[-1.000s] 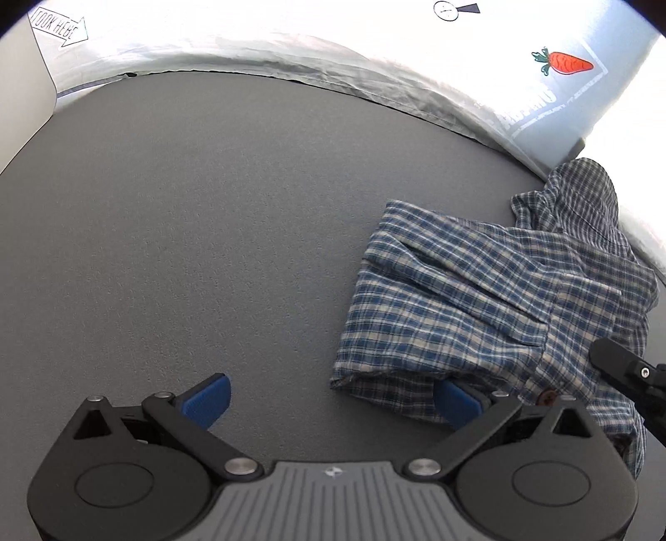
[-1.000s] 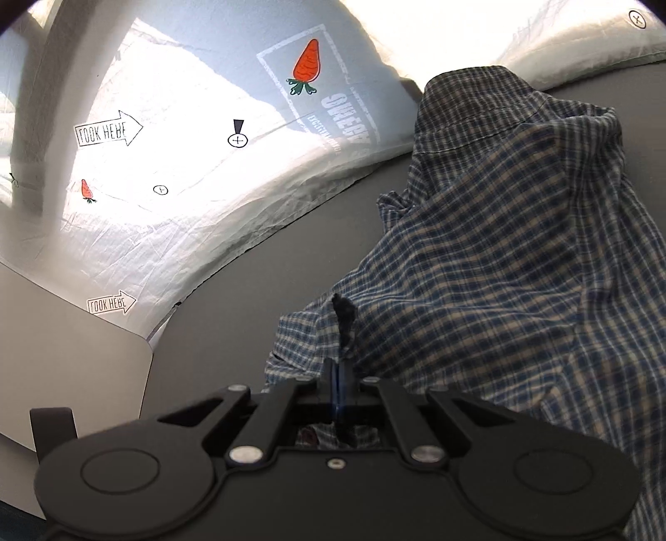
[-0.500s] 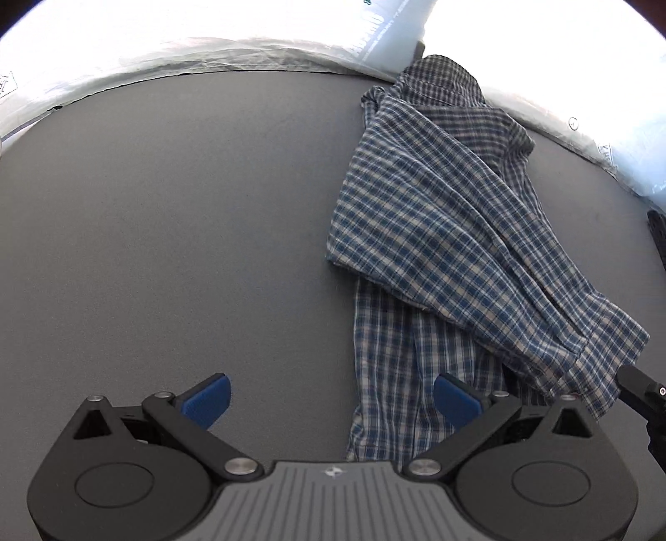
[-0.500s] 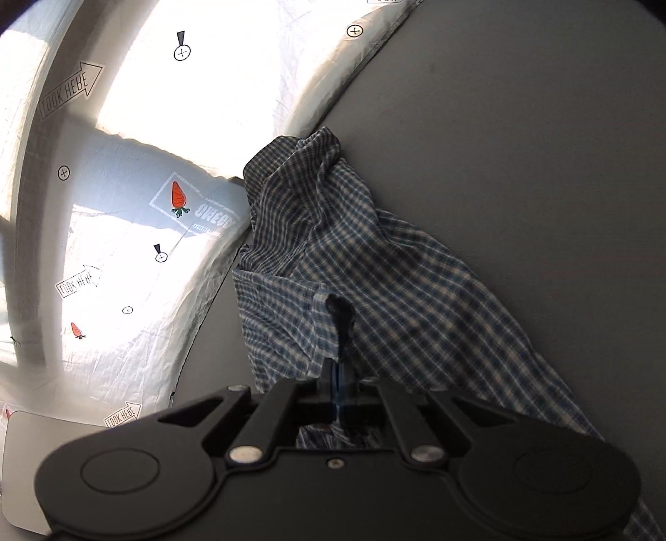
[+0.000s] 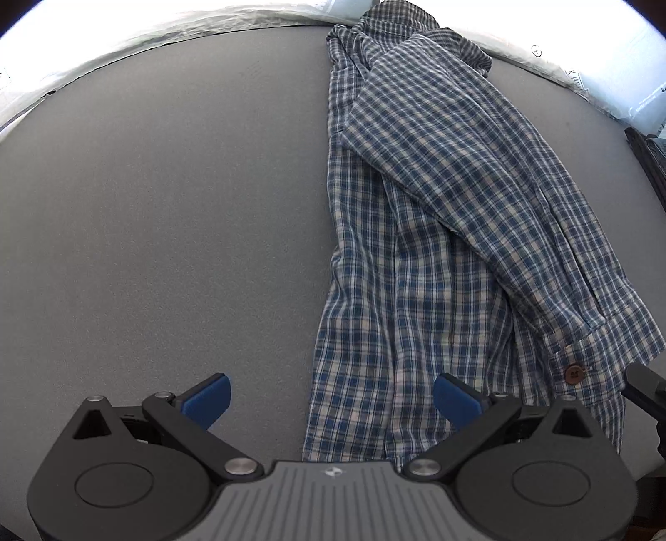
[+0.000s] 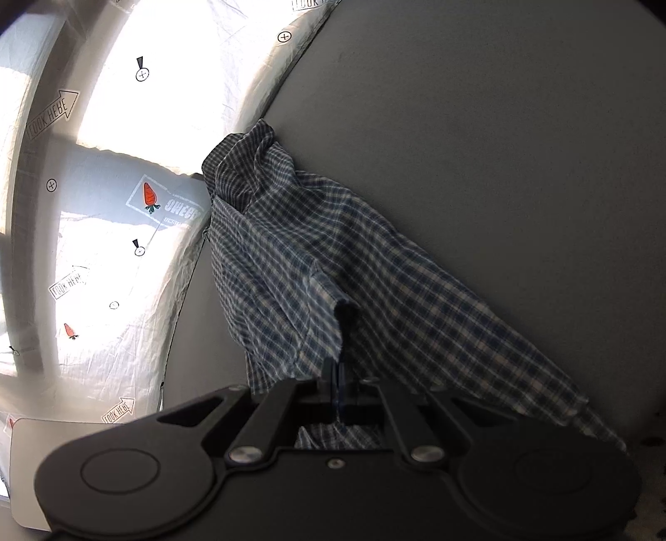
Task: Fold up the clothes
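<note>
- Left wrist view: my left tongs (image 5: pixel 331 401) stand wide open and hold nothing. The near end of the checked shirt (image 5: pixel 437 233) lies just between the blue pads (image 5: pixel 456 399), the right pad over the cloth, the left over bare grey table (image 5: pixel 158 216).
- The shirt lies in a long, bunched strip on the table, a sleeve draped across it with the buttoned cuff (image 5: pixel 599 353) at the near right. If I close here, I judge I could pinch several layers at once, or only the loose edge, and the fold would come out crooked.
- The far end sits at the table's far edge against the white sheet (image 5: pixel 125 37); a careless tug could pull it askew.
- Right wrist view: my right tongs (image 6: pixel 338 385) are clamped shut on a pinch of shirt (image 6: pixel 333 266) fabric, which rises in a ridge just ahead of them.
- The grip takes only a thin bit of cloth, I judge; a quick pull could slip it out.
- With one end pinned by its own weight, lifting further may drag the whole bundle instead of spreading it.
</note>
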Demonstrator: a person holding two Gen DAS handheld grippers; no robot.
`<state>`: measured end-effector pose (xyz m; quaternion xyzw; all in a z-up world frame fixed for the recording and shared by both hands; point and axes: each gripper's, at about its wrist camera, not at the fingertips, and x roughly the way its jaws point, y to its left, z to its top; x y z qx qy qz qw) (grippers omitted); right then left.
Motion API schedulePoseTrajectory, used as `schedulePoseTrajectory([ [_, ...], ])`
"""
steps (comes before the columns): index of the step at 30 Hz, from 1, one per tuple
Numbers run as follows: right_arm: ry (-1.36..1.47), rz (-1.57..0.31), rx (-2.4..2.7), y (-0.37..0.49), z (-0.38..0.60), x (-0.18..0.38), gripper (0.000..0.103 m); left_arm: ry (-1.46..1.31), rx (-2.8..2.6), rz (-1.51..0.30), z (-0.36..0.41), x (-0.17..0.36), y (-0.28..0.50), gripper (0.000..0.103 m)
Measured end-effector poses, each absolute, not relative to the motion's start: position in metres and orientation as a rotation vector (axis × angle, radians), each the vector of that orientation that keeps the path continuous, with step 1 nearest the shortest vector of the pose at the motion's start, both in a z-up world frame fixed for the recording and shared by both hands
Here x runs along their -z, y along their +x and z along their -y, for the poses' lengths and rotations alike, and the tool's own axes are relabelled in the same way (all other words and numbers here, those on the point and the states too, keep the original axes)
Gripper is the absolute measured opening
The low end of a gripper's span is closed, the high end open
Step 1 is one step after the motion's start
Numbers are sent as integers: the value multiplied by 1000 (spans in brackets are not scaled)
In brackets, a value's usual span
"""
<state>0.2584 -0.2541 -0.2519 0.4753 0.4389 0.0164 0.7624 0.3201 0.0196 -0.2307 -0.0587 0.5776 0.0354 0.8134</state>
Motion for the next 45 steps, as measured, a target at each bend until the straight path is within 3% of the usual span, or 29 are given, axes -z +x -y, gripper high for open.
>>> schedulePoseTrajectory([
  [18,1136,-1066,62,200,257,291,1,-61,-32,-1311,-10,260,284,103],
  [20,1141,-1083,43,205,255,286,5,-62,-42,-1296,-14,257,279,103],
  [23,1145,-1107,15,212,252,278,18,-67,-55,-1260,-19,248,281,103],
  [25,1109,-1091,-5,221,248,266,35,-75,-64,-1224,-22,238,288,103],
  [33,1025,-1013,-72,259,242,235,41,-55,-59,-1146,-2,216,320,103],
  [45,946,-1083,61,274,255,216,44,-22,-53,-1135,-1,210,342,103],
])
